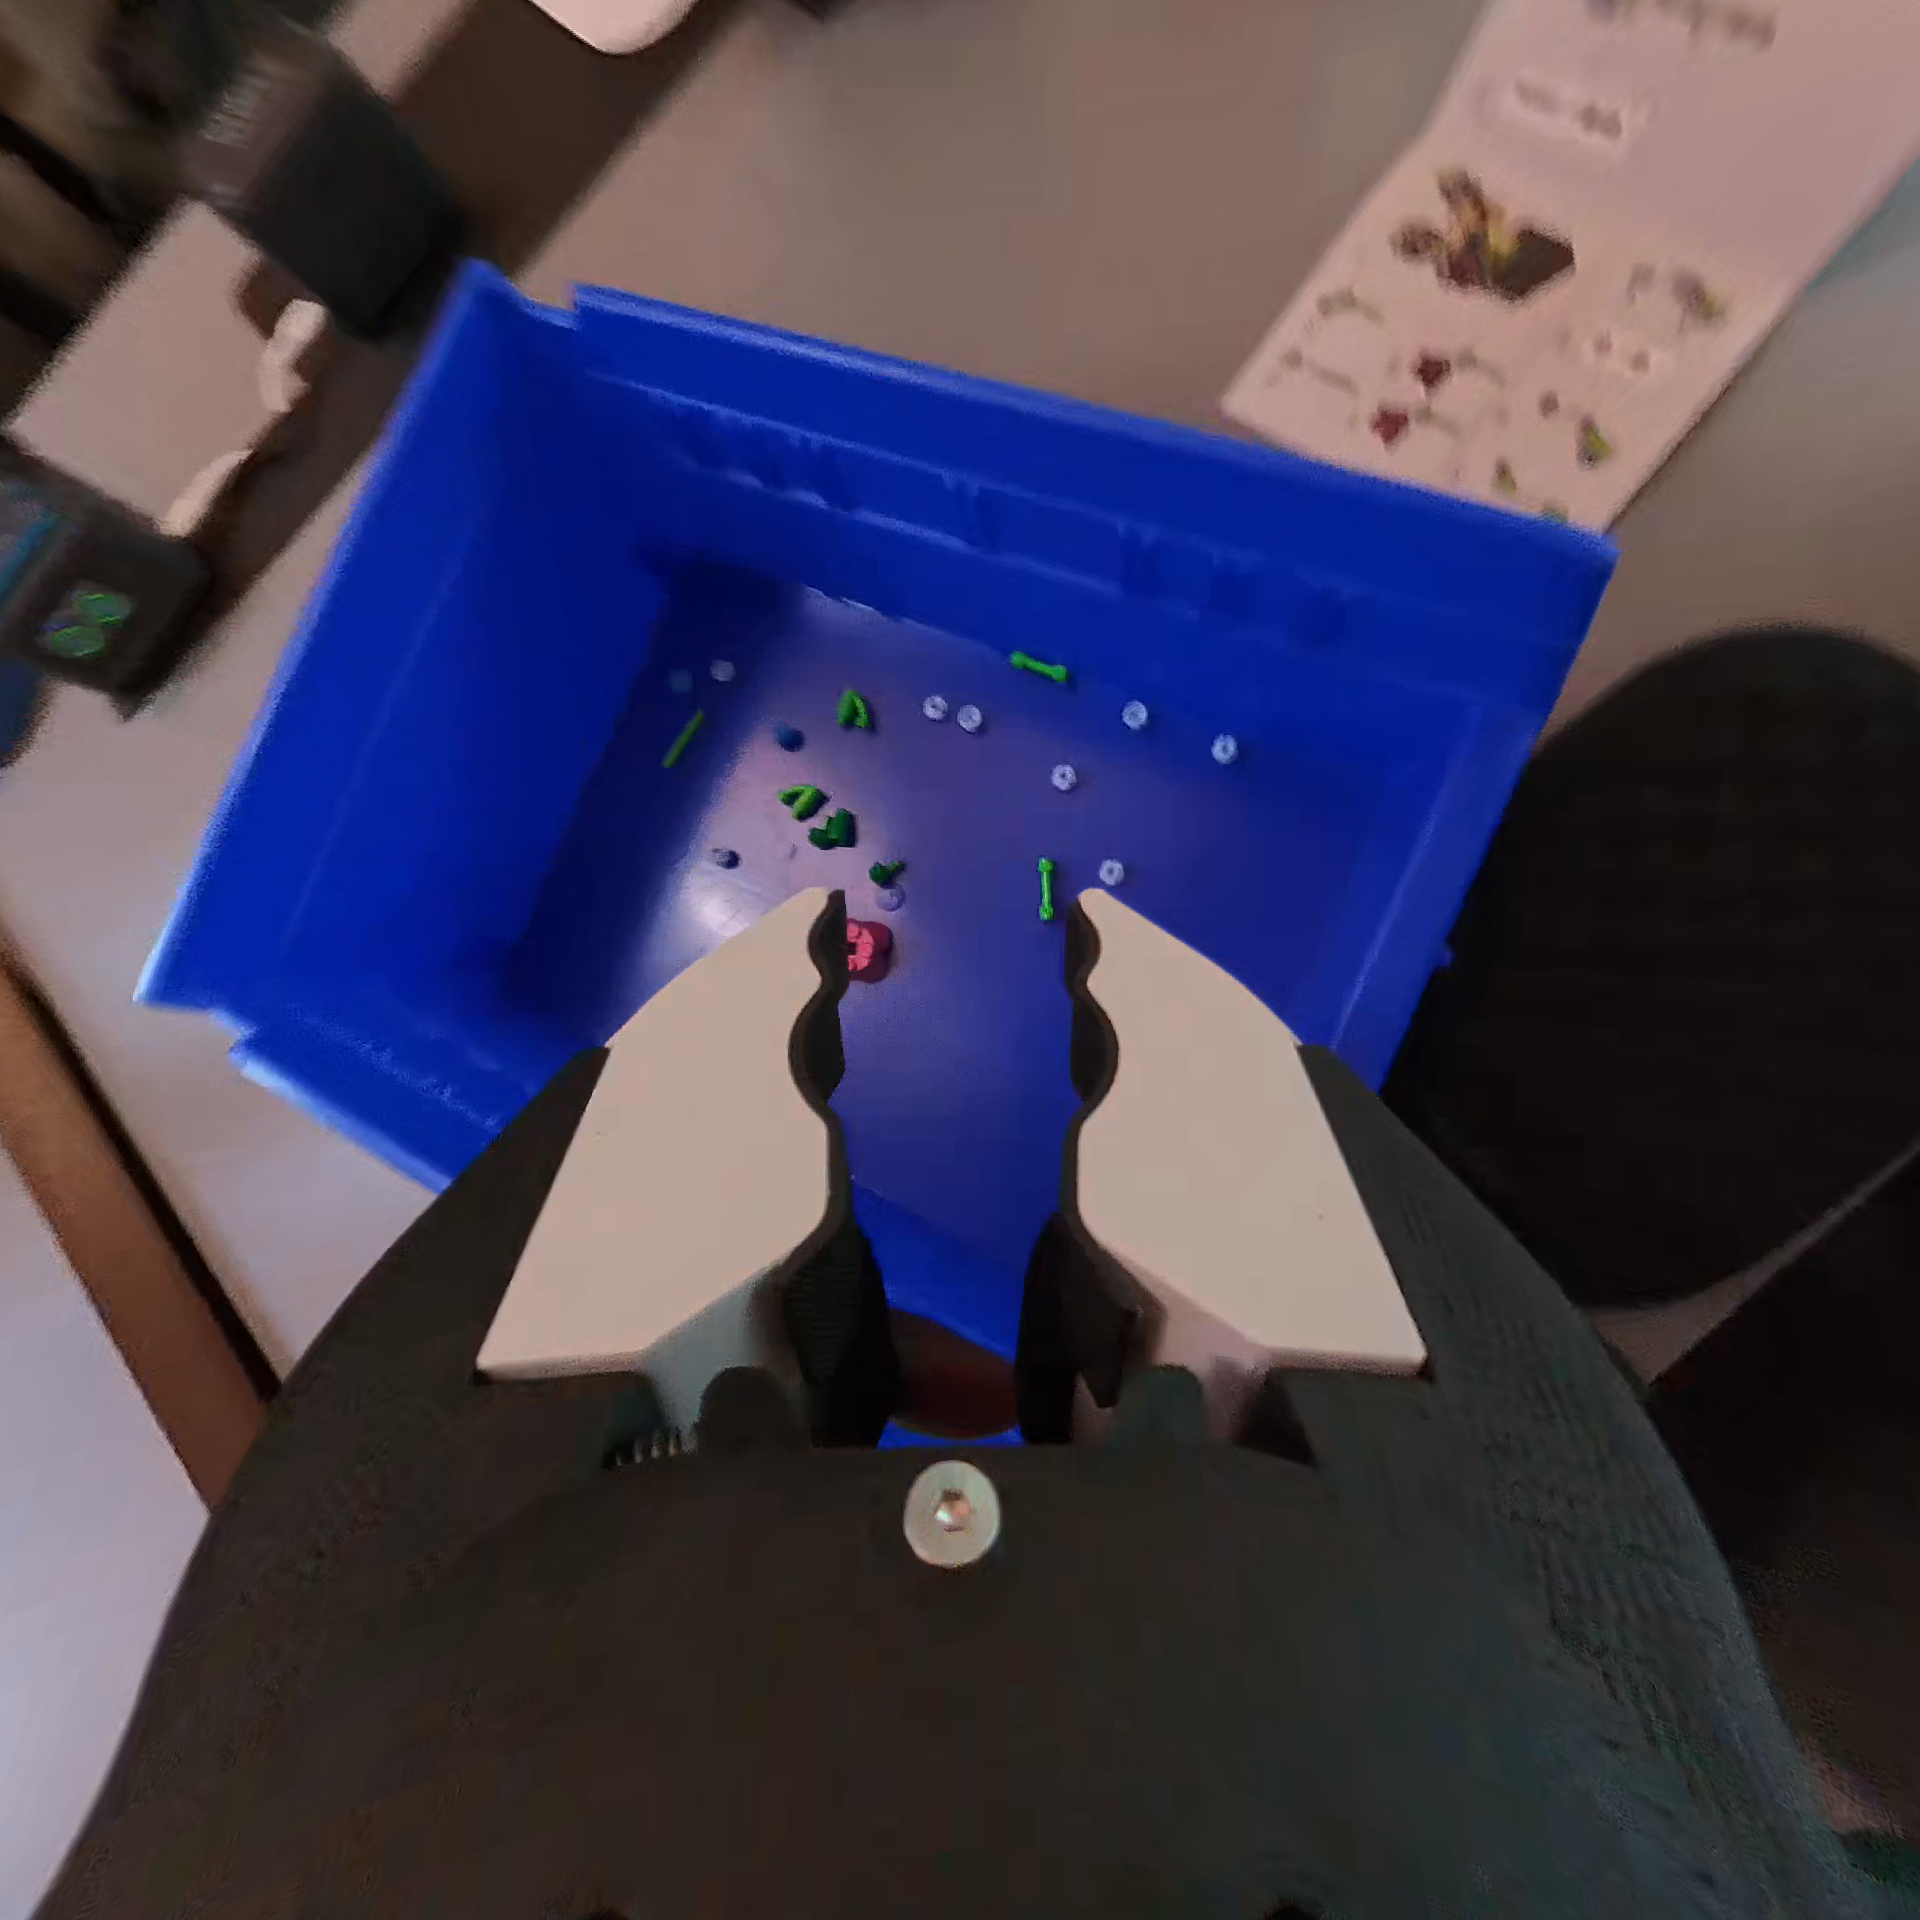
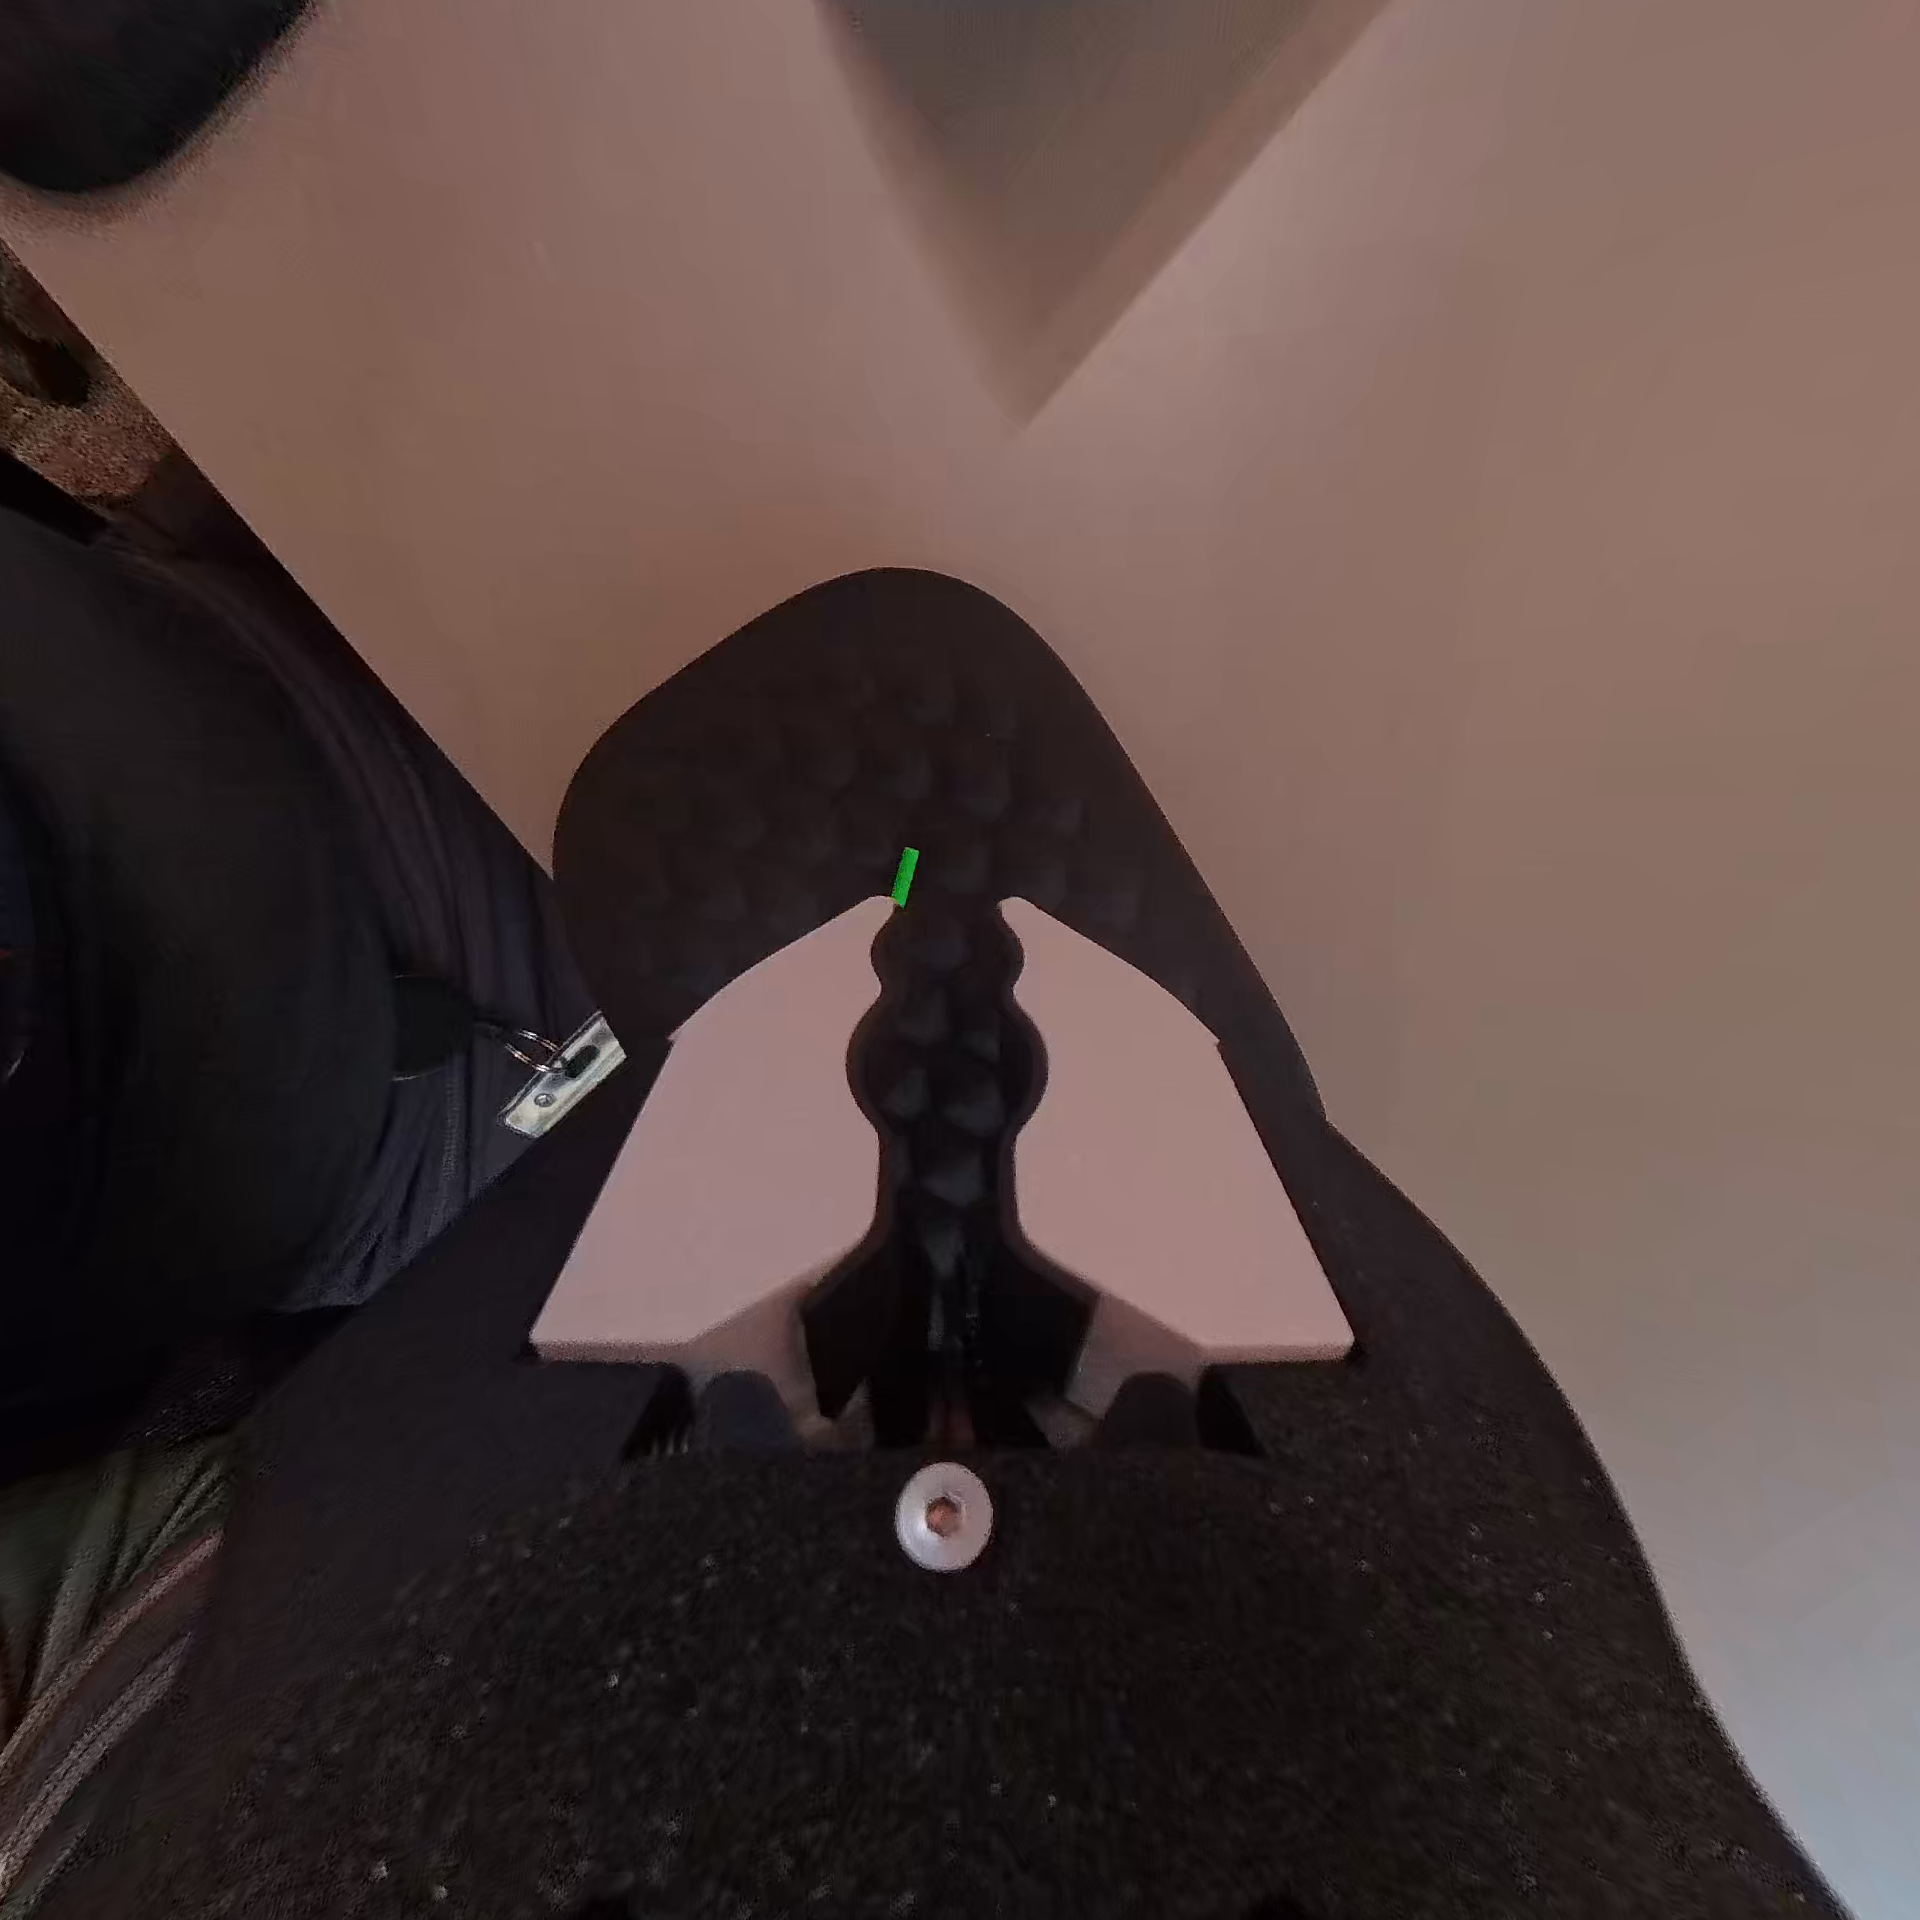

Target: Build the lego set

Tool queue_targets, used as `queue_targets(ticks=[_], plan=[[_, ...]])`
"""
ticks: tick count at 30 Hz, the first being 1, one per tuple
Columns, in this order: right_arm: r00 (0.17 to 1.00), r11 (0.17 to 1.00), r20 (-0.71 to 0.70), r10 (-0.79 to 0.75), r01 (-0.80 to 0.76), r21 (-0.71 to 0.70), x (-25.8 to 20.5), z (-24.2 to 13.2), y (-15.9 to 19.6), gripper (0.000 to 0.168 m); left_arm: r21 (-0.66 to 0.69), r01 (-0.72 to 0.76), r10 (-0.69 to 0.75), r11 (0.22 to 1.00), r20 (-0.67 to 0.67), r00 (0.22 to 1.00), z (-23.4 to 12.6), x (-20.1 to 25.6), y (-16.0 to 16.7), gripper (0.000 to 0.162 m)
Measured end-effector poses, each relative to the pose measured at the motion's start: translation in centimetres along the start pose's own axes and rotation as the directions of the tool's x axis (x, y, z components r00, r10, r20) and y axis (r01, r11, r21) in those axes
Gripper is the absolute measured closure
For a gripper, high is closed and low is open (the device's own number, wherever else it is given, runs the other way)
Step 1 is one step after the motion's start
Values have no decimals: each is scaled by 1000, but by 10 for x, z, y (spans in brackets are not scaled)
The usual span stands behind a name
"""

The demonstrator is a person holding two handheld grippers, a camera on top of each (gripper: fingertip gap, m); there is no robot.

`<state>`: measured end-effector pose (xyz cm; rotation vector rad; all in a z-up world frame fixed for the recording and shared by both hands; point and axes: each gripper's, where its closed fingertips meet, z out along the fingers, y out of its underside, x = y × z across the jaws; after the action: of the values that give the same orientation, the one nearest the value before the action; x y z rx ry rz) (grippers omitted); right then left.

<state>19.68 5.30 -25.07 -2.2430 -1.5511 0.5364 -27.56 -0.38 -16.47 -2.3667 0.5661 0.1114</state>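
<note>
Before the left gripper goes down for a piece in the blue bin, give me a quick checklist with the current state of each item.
1. Left gripper open: ok.
2. Left gripper over the blue bin: ok.
3. Pieces reachable: ok, pink piece lies by the left fingertip, green bar near the right.
4. Right gripper shut on green piece: ok.
5. Dark plate held securely: cannot tell.
6. Instruction sheet readable: not ok, blurred.

No legible text anywhere; printed sheet at two o'clock of the blue bin too blurred to read.
</note>
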Motion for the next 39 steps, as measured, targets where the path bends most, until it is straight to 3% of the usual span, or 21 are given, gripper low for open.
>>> queue_targets(ticks=[3, 7, 13, 21, 39], plan=[[1000, 1000, 7, 18, -18, 10, 4, 1, 3, 153, -137, -102, 85, 985, -120, 989, 23, -7, 16, 121], [999, 999, 29, 14, -15, 41, 3, 0, 4, 153, -342, -156, 94, 927, -191, 977, 45, -16, 38, 121], [999, 996, 41, 2, -6, 94, 5, -3, -3, 153, -565, -308, 205, 765, -239, 949, 69, -23, 61, 123], [999, 994, 32, 17, -21, 110, 12, -4, 1, 153, -619, -321, 187, 717, -273, 944, 86, -28, 70, 123], [999, 996, 34, 10, -13, 85, 12, 3, 2, 153, -656, -307, 104, 689, -330, 938, 91, -21, 84, 124]])
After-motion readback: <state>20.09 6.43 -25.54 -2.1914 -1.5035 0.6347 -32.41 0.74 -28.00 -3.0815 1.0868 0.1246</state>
